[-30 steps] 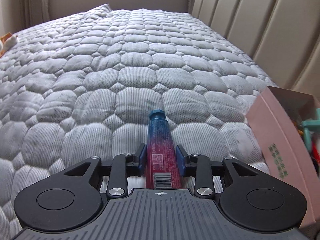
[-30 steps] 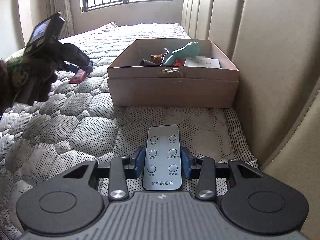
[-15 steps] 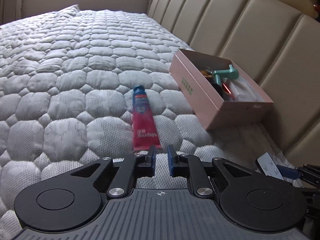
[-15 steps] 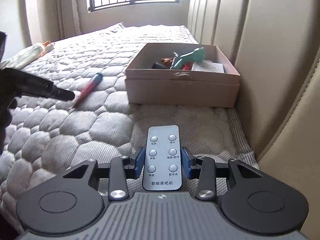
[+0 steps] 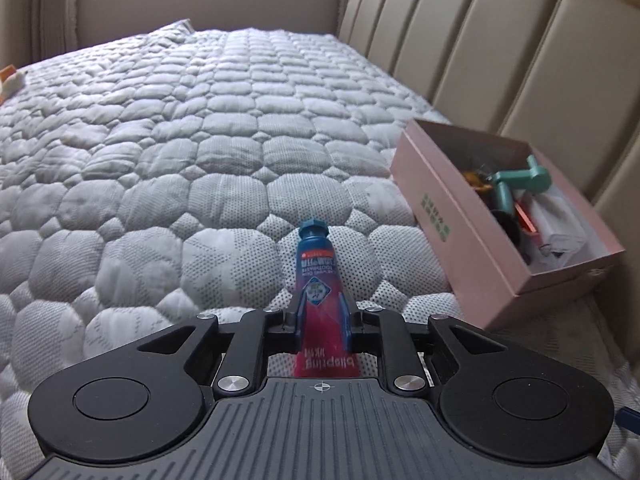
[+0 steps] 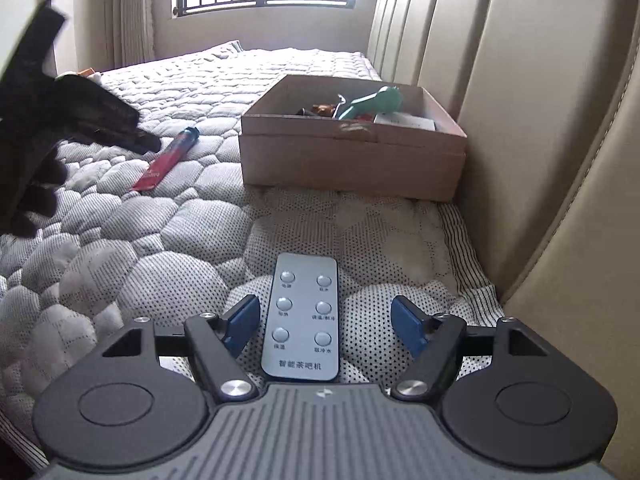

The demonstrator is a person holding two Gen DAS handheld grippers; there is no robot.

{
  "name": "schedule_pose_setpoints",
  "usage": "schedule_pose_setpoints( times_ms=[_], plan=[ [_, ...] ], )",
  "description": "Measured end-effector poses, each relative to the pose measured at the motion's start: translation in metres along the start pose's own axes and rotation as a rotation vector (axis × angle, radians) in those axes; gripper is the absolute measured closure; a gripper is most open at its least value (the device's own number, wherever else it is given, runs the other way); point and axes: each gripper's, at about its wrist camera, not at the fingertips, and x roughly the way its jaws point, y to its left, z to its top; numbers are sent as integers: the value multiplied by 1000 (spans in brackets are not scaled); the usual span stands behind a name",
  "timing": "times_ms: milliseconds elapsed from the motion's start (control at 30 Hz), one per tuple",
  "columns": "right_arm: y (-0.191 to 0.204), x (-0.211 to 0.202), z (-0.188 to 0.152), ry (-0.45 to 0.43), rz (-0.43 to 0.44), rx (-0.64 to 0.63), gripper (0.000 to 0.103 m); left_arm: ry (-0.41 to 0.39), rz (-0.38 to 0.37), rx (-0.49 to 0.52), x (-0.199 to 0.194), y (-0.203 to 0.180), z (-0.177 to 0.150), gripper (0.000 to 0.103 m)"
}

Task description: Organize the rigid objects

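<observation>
The tube (image 5: 320,280) lies on the bed (image 5: 200,140), straddled by my left tongs (image 5: 323,320); I cannot tell whether they are clamped on it. The remote (image 6: 304,320) lies between my right tongs (image 6: 324,308), spread apart. Both are outside the box (image 6: 352,156), which already holds several items.

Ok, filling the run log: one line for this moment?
left gripper: straddles tube, grip unclear | right gripper: open around remote | both on mattress
</observation>
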Motion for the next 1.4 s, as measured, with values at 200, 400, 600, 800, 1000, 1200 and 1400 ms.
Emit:
schedule_pose_setpoints(
  times_ms=[200, 400, 600, 800, 1000, 1200, 1400],
  plan=[
    [-1, 4, -10, -16, -2, -7, 25, 42, 29, 13, 23, -4, 2, 68],
    [0, 7, -12, -27, -4, -10, 22, 11, 4, -8, 25, 2, 0, 68],
    [1, 3, -12, -33, -10, -25, 22, 1, -40, -22, 16, 6, -7, 68],
    [1, -4, -7, -60, -36, -32, 27, 18, -122, 21, -23, -2, -43, 68],
    [7, -5, -3, -32, 3, -42, 46, 47, -187, 31, -68, -11, -80, 68],
    [15, 7, 2, 11, 6, -49, 46, 58, -212, 26, -84, -18, -96, 68],
    [14, 0, 4, 26, 38, -71, 64, 60, -220, 36, -90, -26, -101, 68]
  ],
)
